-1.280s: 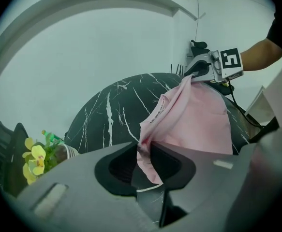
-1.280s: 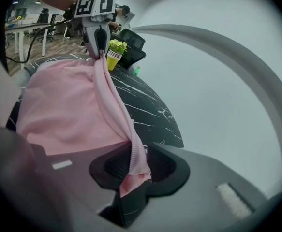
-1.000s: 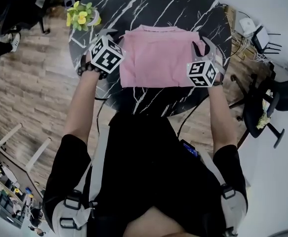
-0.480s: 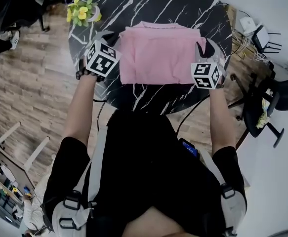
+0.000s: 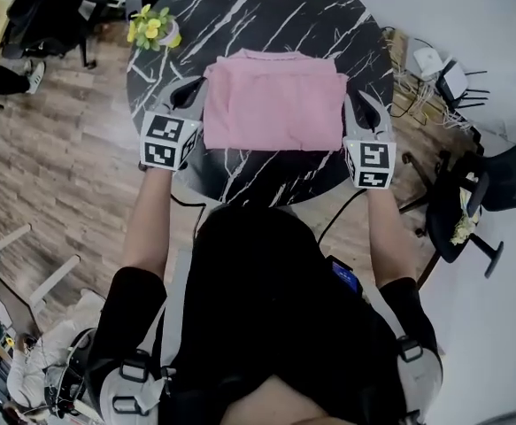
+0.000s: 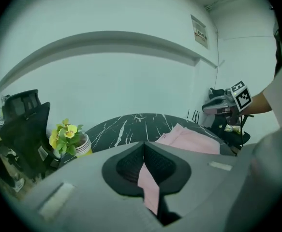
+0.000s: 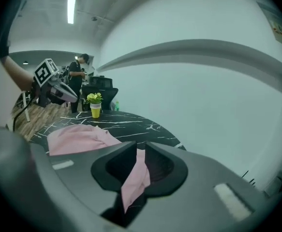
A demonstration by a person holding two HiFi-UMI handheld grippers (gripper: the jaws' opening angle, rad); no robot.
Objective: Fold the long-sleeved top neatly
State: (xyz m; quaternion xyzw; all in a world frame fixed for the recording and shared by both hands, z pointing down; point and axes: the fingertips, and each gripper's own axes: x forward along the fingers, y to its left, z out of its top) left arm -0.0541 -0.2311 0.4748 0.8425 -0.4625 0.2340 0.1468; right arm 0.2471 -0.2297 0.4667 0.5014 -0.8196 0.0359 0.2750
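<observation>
Left claw point(image 6: 144, 162), right claw point(image 7: 137, 164) — just closed, pinching pink top point(image 5: 275, 100)

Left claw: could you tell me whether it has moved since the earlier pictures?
Yes: the left claw, shut on the pink top, drew back from the flower pot.

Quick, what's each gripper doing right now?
Left gripper: shut on the top.
Right gripper: jaws just closed further, shut on the top.

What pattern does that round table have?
Black marble with white veins. The table shows best in the head view.
</observation>
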